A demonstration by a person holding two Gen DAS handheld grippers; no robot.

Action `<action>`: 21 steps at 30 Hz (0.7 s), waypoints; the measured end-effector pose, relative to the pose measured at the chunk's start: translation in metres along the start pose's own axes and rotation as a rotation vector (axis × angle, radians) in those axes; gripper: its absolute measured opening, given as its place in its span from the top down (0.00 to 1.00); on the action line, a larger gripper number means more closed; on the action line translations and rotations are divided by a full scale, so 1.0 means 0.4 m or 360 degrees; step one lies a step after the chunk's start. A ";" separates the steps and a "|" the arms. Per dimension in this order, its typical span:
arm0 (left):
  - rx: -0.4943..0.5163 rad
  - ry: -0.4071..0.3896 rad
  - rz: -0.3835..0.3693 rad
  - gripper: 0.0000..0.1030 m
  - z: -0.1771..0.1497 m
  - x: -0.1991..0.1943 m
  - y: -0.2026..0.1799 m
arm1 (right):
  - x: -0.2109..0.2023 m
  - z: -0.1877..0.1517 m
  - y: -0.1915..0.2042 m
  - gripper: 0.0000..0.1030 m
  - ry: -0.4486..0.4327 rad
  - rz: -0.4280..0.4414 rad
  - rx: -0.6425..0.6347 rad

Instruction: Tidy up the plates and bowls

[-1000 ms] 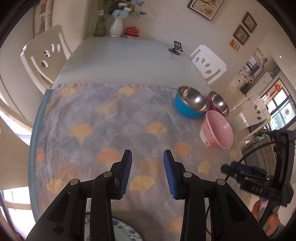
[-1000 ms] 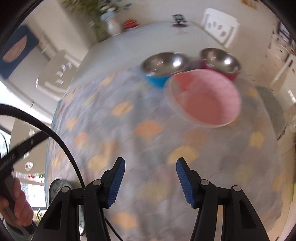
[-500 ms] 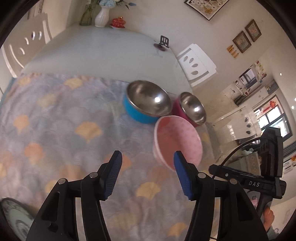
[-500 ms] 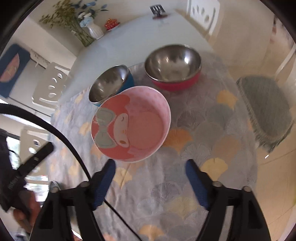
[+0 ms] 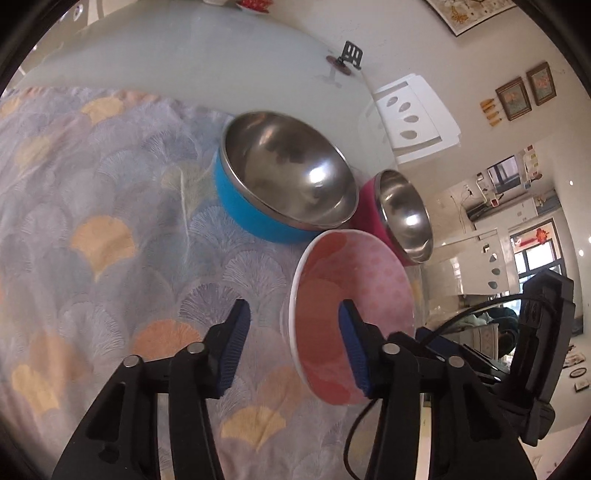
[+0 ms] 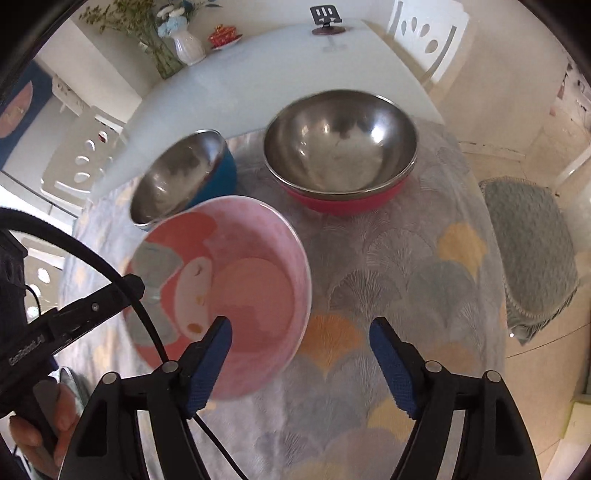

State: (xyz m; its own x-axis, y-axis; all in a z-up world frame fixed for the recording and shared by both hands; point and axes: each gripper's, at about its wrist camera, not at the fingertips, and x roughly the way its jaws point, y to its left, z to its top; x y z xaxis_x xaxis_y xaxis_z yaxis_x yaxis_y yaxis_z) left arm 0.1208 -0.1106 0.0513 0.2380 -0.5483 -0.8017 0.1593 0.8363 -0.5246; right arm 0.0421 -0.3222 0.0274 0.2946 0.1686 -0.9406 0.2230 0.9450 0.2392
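A pink bowl with a cartoon print stands on the patterned cloth, in front of a blue steel-lined bowl and a red steel-lined bowl. My left gripper straddles the pink bowl's left rim, one finger inside and one outside. Its jaws are closing and the pads stand clear of the rim. My right gripper straddles the opposite rim. Its jaws are also closing, with a gap on both sides.
The patterned cloth covers the near half of a pale glass table. At the table's far end stand a vase, a red dish and a phone stand. White chairs flank the table. A hand holds the left gripper.
Both grippers have come forward and down from the bare cloth to the pink bowl, which now lies between their fingers. Both pairs of jaws stand wider than a second ago.
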 end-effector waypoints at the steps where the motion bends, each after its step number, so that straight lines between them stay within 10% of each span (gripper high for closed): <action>1: 0.0013 0.0012 0.0003 0.66 0.000 0.009 -0.002 | 0.008 0.004 -0.002 0.33 0.0001 0.0000 -0.0007; 15: 0.0059 0.0069 0.0060 0.90 -0.008 0.054 -0.011 | 0.084 0.014 -0.015 0.82 0.0065 0.0096 -0.0040; 21: 0.0076 0.0051 0.0110 0.90 -0.031 0.029 -0.036 | 0.068 0.002 -0.014 0.83 0.0098 0.0157 -0.0047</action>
State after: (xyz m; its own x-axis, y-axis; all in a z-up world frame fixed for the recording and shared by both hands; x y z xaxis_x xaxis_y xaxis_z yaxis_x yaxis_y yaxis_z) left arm 0.1094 -0.1288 0.0461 0.2196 -0.4880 -0.8448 0.1890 0.8708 -0.4539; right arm 0.0495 -0.3231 0.0008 0.2558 0.2774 -0.9261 0.1679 0.9306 0.3252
